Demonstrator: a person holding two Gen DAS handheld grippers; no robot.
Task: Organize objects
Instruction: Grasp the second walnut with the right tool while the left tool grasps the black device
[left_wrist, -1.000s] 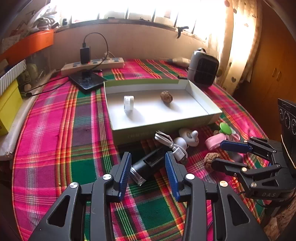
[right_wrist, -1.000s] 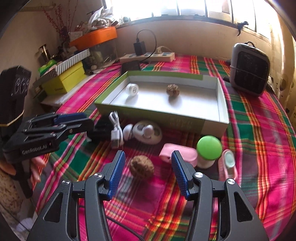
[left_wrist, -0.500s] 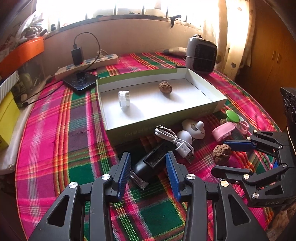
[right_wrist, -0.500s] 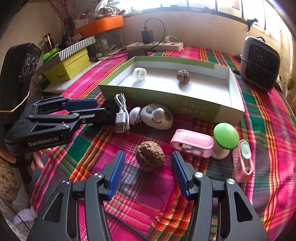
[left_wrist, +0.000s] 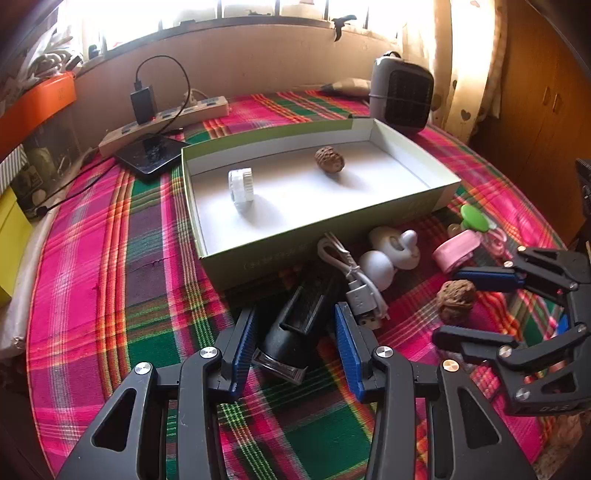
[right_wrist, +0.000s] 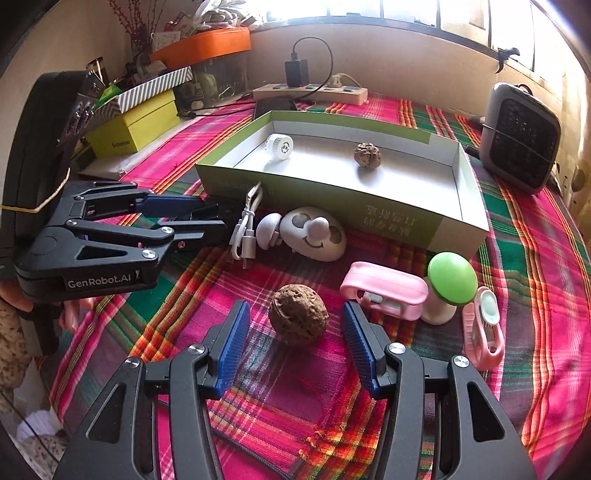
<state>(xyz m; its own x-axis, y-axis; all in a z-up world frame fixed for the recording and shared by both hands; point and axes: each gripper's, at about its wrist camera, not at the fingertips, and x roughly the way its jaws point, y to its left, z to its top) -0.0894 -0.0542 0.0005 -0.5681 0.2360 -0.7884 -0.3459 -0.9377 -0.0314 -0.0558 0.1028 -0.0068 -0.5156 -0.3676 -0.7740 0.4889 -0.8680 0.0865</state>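
A green box (left_wrist: 258, 254) (right_wrist: 317, 201) with a white inside holds a white roll (left_wrist: 241, 187) (right_wrist: 279, 146) and a walnut (left_wrist: 329, 158) (right_wrist: 366, 155). My left gripper (left_wrist: 295, 347) is open, its fingers either side of a black device (left_wrist: 295, 328) on the cloth. My right gripper (right_wrist: 297, 341) is open around a second walnut (right_wrist: 298, 319) (left_wrist: 455, 300), not touching it. The right gripper also shows in the left wrist view (left_wrist: 480, 302), and the left gripper shows in the right wrist view (right_wrist: 207, 218).
In front of the box lie a white USB cable (left_wrist: 351, 273) (right_wrist: 246, 225), a white smiley gadget (right_wrist: 314, 238), a pink clip (right_wrist: 384, 294), a green-capped mushroom (right_wrist: 451, 282) and a pink nail clipper (right_wrist: 484, 325). A grey heater (right_wrist: 521, 136), power strip (left_wrist: 166, 120) and yellow box (right_wrist: 136, 125) stand behind.
Both grippers have moved forward. The black device now sits between my left fingers and the walnut sits between my right fingers. Both stayed open.
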